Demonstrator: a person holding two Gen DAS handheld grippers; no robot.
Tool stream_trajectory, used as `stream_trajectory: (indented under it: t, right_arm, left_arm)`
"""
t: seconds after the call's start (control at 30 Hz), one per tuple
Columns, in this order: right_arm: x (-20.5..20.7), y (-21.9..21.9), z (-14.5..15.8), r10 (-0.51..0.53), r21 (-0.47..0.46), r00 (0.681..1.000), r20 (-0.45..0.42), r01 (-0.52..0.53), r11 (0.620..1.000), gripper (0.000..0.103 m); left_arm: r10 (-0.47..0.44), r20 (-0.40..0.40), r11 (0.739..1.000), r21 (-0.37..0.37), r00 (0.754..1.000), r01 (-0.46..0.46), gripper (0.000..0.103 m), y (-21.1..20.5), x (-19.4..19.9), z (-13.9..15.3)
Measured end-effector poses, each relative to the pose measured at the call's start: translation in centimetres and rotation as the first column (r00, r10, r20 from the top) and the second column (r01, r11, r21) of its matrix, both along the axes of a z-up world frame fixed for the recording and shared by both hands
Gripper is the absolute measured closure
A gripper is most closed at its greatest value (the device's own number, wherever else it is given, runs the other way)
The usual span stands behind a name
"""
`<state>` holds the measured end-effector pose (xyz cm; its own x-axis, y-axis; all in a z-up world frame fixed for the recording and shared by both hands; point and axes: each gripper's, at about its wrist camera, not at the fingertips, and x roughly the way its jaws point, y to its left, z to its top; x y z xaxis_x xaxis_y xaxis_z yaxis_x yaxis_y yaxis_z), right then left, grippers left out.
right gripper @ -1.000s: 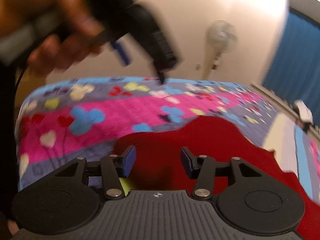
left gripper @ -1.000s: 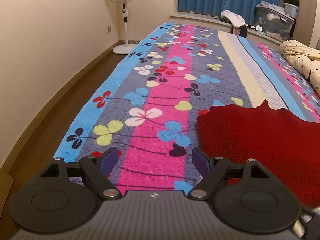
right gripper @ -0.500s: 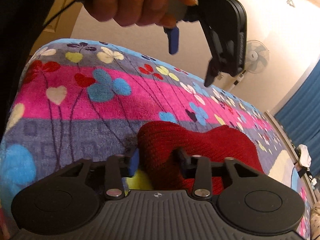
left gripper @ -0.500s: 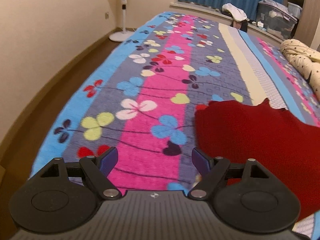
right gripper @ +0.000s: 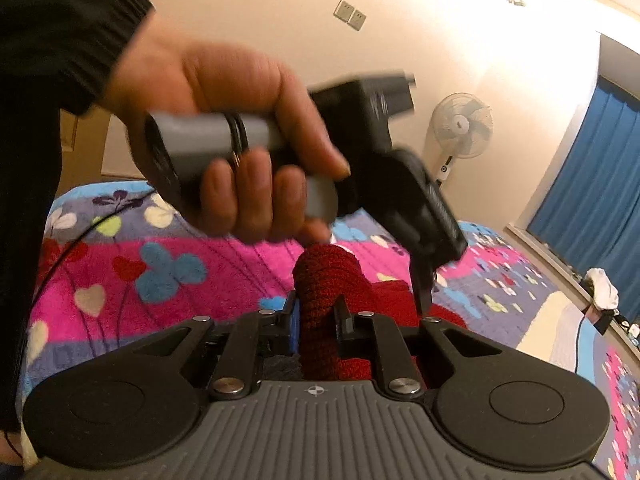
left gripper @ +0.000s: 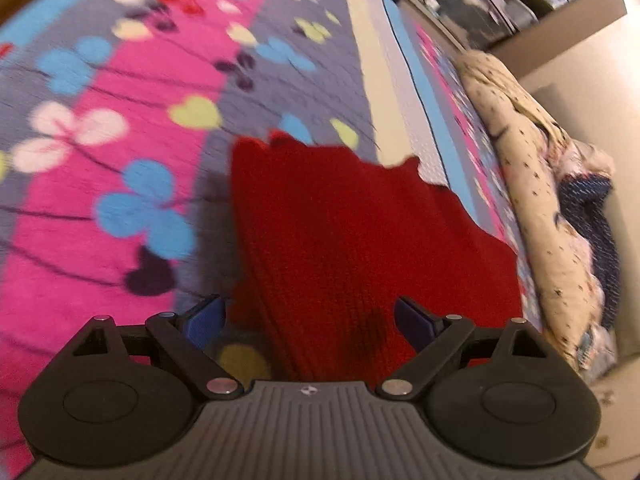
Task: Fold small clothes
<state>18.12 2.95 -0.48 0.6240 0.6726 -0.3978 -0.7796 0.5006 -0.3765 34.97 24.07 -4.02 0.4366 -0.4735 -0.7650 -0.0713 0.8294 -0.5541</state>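
A red knitted garment (left gripper: 360, 240) is spread on a flower-patterned blanket (left gripper: 100, 200) that covers the bed, filling the lower middle of the left wrist view, its near edge running down between the blue pads (left gripper: 204, 320) of the left gripper (left gripper: 310, 320). That gripper's jaws are spread wide and are opening at this moment; knit lies between them, but neither pad is pressed on it, so nothing is gripped there yet. The wide stance is judged to be a preparation for taking a thick edge of cloth. In the right wrist view, a bunched fold of the same garment (right gripper: 332, 280) stands up at the centre of the frame and is pinched by the right gripper (right gripper: 318, 324), whose jaws are closing on it; the pads are seen against the knit on both sides. The fold is judged to be raised off the blanket so that the edge can be carried over. In the upper half of that view a hand (right gripper: 248, 152) is wrapped round the grey handle of the other gripper, which is blurred and angled down toward the garment. A standing fan (right gripper: 460, 132) is seen at the right against the wall, beside blue curtains (right gripper: 592, 168). A rolled cream quilt (left gripper: 528, 184) lies along the right of the left wrist view, well apart from the garment. The fold is judged to be only at its start.
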Motion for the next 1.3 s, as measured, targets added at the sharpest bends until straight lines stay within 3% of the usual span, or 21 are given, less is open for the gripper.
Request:
stream_trajectory:
  t: [0.17, 0.27, 0.33, 0.43, 0.53, 0.73, 0.87, 1.03, 1.1, 1.2, 1.3]
  right_arm:
    - [-0.3, -0.3, 0.1, -0.01, 0.022, 1.0, -0.006, 0.01, 1.0, 0.087]
    - [0.1, -0.3, 0.2, -0.021, 0.047, 1.0, -0.015, 0.021, 0.999, 0.087]
    - [0.2, -0.4, 0.3, -0.024, 0.055, 1.0, -0.017, 0.025, 0.998, 0.088]
    - [0.2, -0.3, 0.2, -0.018, 0.056, 1.0, -0.022, 0.02, 0.998, 0.088]
    - [-0.1, 0.4, 0.6, -0.01, 0.063, 1.0, -0.016, 0.011, 0.998, 0.088]
    - [-2.4, 2.9, 3.1, 0.042, 0.108, 0.999, 0.007, -0.042, 0.993, 0.088]
    - [-4.0, 3.7, 5.7, 0.084, 0.19, 0.995, -0.052, -0.073, 0.979, 0.088]
    - [-4.1, 0.5, 8.1, 0.13, 0.257, 0.978, -0.162, -0.086, 0.963, 0.088]
    - [-3.2, -2.3, 8.8, 0.103, 0.273, 0.973, -0.205, -0.044, 0.961, 0.089]
    - [-0.9, -7.8, 8.7, 0.006, 0.316, 0.949, -0.315, 0.099, 0.944, 0.089]
    - [2.1, -14.5, 7.0, -0.114, 0.364, 0.872, -0.476, 0.314, 0.877, 0.09]
  left_arm:
    - [-0.039, -0.026, 0.999, -0.037, 0.999, 0.038, 0.014, -1.4, 2.4, -2.2]
    - [-0.065, -0.009, 0.995, -0.075, 0.998, 0.064, 0.039, -2.0, 3.2, -2.6]
    - [-0.076, 0.01, 0.996, -0.044, 0.997, 0.076, 0.055, -2.6, 3.4, -2.5]
    - [-0.075, 0.049, 0.996, -0.04, 0.996, 0.077, 0.067, -2.3, 2.9, -1.4]
    - [-0.065, 0.111, 0.996, -0.045, 0.992, 0.071, 0.07, -1.2, 1.8, 0.4]
    - [0.014, 0.154, 1.0, -0.015, 0.988, -0.012, 0.071, 3.7, -2.6, 4.2]
    - [0.082, 0.172, 0.996, 0.017, 0.982, -0.086, 0.071, 6.8, -6.8, 6.9]
    - [0.09, 0.211, 0.988, 0.101, 0.973, -0.114, 0.069, 4.5, -10.1, 9.2]
    - [0.097, 0.235, 0.984, 0.123, 0.967, -0.128, 0.062, 3.1, -10.9, 9.4]
    - [0.077, 0.276, 0.987, 0.113, 0.958, -0.112, 0.04, 0.9, -11.8, 9.7]
    - [0.099, 0.4, 0.991, 0.048, 0.911, -0.129, 0.029, -0.4, -13.3, 11.4]
